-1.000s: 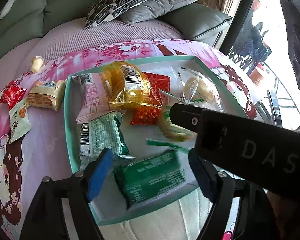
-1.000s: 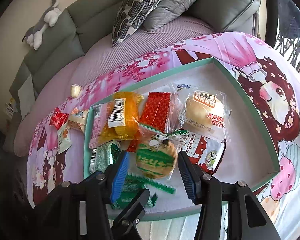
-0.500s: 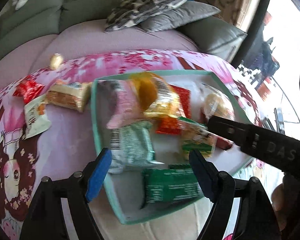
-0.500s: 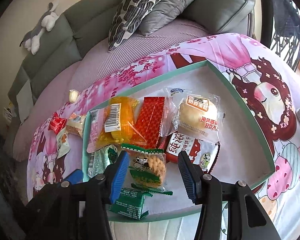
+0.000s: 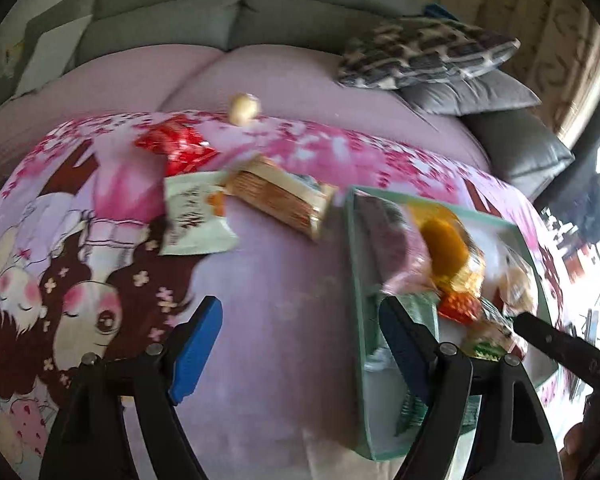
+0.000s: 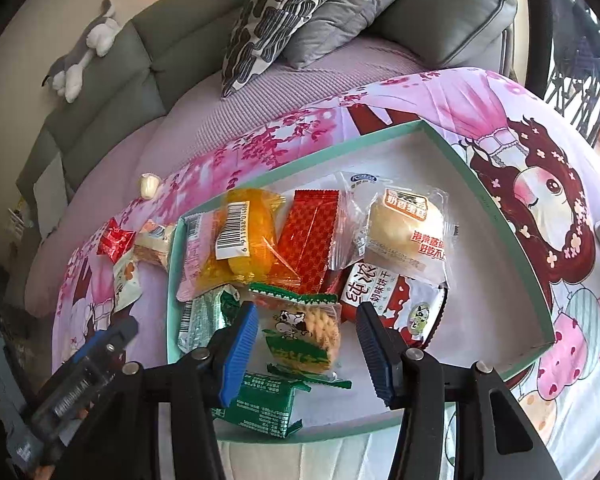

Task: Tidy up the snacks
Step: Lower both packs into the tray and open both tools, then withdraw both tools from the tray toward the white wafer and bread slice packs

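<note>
Most snacks already lie in the tray (image 6: 496, 216), gathered at its left end; the biscuit pack (image 6: 302, 336) sits inside, between the right gripper's (image 6: 306, 344) open, empty jaws. Left of the tray, loose packets (image 5: 280, 196) wait on the blanket. The left gripper (image 5: 300, 344), open and empty, faces them, likely to collect.

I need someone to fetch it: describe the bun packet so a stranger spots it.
Find the teal tray on the pink blanket. The bun packet lies toward its right side, beside the red wrapper. It alone is clear plastic showing a round pale bun.
</note>
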`<state>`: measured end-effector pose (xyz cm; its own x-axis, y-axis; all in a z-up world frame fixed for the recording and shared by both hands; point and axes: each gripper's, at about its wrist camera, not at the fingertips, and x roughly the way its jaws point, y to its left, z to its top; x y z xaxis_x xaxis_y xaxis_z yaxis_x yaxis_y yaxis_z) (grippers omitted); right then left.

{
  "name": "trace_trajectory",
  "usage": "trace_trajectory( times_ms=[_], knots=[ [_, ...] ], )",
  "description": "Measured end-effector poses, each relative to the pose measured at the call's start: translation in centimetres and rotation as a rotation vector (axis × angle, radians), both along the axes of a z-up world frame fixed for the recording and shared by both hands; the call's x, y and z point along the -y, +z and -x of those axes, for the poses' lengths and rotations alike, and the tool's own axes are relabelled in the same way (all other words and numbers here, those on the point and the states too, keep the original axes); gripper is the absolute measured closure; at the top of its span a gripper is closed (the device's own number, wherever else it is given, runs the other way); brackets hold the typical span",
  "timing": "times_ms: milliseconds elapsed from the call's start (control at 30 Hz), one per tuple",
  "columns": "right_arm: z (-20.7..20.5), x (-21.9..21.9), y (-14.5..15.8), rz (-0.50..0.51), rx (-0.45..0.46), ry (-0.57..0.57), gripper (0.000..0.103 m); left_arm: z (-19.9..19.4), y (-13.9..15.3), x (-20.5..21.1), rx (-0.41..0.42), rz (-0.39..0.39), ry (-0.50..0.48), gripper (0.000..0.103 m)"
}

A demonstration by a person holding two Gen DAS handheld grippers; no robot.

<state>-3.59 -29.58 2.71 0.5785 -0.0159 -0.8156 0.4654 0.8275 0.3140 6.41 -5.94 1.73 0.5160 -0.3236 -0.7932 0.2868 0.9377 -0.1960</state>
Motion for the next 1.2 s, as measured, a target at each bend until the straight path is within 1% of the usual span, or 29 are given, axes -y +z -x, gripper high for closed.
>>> trace_trajectory(
  times_ms=[100,200,267,333,400,467,533,633,700,733,767,800,1200],
  knots=[
    [-0.11,-0.21,-0.03,0.002,-0.002,0.006,0.048,-0.27,-0.04,-0.44,-0.003,0.006,0.016,0.021],
    [-0.19,-0.32,-0.06,0.006,-0.006,0.013,0.047,-0.45,-0.14,-0.28,-0.008,0.005,0.011,0.021],
    [-0.30,-0.49,-0.12,0.022,-0.020,0.017,0.040,-0.59,-0.20,-0.02,-0.008,-0.003,0.007,0.021],
    [-0.45,-0.55,-0.21,0.038,-0.033,0.013,0.035,-0.51,-0.22,0.07,-0.006,-0.011,0.005,0.018],
    [-0.55,-0.53,-0.34,0.049,-0.043,0.014,0.030,-0.47,-0.27,0.08,-0.003,-0.017,0.008,0.009],
    [-0.61,-0.47,-0.46,0.063,-0.053,0.010,0.022,-0.49,-0.26,-0.01,0.002,-0.021,0.013,0.008],
    [-0.67,-0.40,-0.52,0.080,-0.063,0.001,0.019,-0.56,-0.27,-0.08,0.006,-0.025,0.019,0.008],
    [-0.69,-0.34,-0.55,0.095,-0.068,-0.004,0.017,-0.64,-0.36,-0.18,0.009,-0.034,0.028,0.008],
    [-0.76,-0.29,-0.62,0.097,-0.070,-0.005,0.011,-0.69,-0.47,-0.19,0.011,-0.043,0.032,0.007],
    [-0.78,-0.31,-0.64,0.101,-0.070,-0.005,0.004,-0.70,-0.52,-0.20,0.012,-0.046,0.033,0.007],
    [-0.79,-0.32,-0.63,0.106,-0.068,-0.005,0.000,-0.72,-0.54,-0.20,0.013,-0.049,0.035,0.004],
    [-0.79,-0.37,-0.58,0.112,-0.066,-0.005,0.000,-0.71,-0.54,-0.22,0.016,-0.051,0.037,0.001],
    [-1.02,-0.89,-0.45,0.140,-0.055,0.020,0.000,-0.83,-0.35,-0.91,0.038,-0.042,0.080,0.000]
  ],
)
